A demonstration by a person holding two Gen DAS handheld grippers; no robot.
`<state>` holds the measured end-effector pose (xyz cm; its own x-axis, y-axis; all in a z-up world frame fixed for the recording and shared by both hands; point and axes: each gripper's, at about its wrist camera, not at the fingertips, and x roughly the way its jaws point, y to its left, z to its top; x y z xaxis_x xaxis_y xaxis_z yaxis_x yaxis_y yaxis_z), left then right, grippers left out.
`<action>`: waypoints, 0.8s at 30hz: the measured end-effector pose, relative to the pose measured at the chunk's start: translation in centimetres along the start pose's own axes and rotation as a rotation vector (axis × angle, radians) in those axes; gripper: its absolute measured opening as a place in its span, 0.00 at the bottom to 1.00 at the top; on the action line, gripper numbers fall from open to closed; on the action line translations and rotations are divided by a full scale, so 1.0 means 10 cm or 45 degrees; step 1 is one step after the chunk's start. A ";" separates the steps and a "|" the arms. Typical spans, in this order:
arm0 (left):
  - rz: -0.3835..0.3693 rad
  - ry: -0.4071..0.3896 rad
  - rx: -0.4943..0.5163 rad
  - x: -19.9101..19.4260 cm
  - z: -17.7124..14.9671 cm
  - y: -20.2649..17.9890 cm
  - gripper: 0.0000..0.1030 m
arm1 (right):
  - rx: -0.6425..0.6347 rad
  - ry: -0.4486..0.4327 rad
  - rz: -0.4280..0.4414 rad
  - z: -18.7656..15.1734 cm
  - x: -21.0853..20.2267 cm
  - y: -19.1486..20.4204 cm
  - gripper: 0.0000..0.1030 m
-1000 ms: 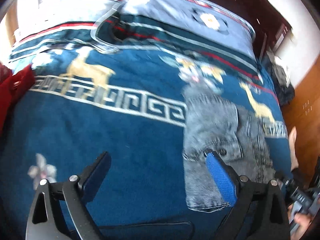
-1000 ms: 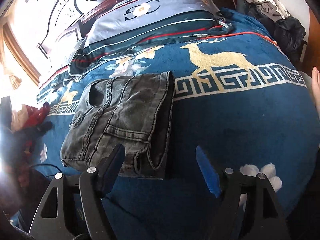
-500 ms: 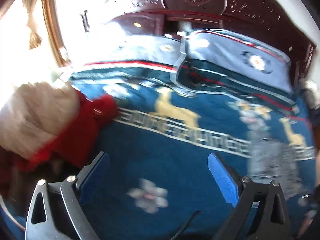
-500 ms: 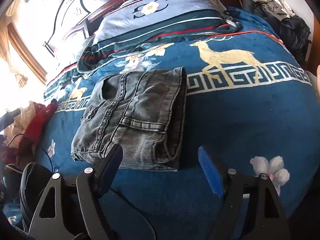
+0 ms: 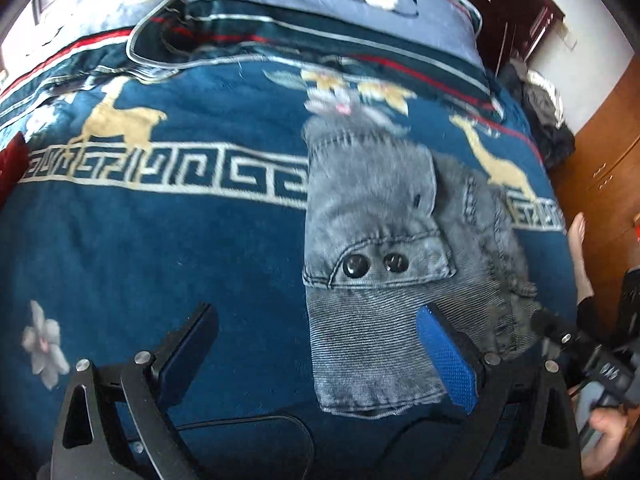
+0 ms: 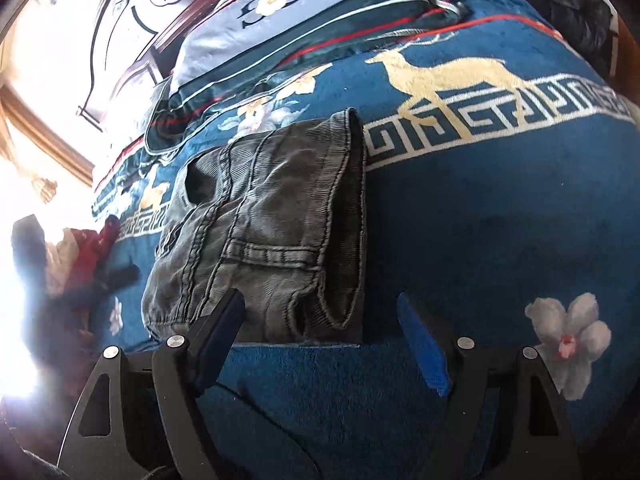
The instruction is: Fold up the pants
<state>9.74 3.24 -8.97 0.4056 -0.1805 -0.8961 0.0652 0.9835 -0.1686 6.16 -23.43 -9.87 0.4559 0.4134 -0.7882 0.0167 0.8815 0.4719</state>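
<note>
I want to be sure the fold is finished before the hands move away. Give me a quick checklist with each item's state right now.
1. Pants folded into a compact stack: ok.
2. Stack resting on the blue blanket, short of the pillows: ok.
3. Left gripper open, nothing pinched: ok.
4. Right gripper open, jaws just widened, no cloth pinched: ok.
5. Layers under the stack lying flat: cannot tell.
</note>
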 end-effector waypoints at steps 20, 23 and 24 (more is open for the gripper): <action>-0.133 0.095 0.004 0.40 0.18 0.10 1.00 | 0.072 0.099 0.087 0.17 0.43 -0.13 0.84; -0.168 0.103 -0.007 0.40 0.20 0.15 1.00 | 0.046 0.089 0.091 0.23 0.43 -0.11 0.84; -0.180 0.092 -0.008 0.38 0.22 0.16 0.99 | 0.054 0.080 0.101 0.25 0.42 -0.12 0.84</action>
<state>13.34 4.13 -11.73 0.3262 -0.3179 -0.8903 0.1113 0.9481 -0.2977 10.26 -23.28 -12.76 0.4007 0.4960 -0.7704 0.0212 0.8356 0.5490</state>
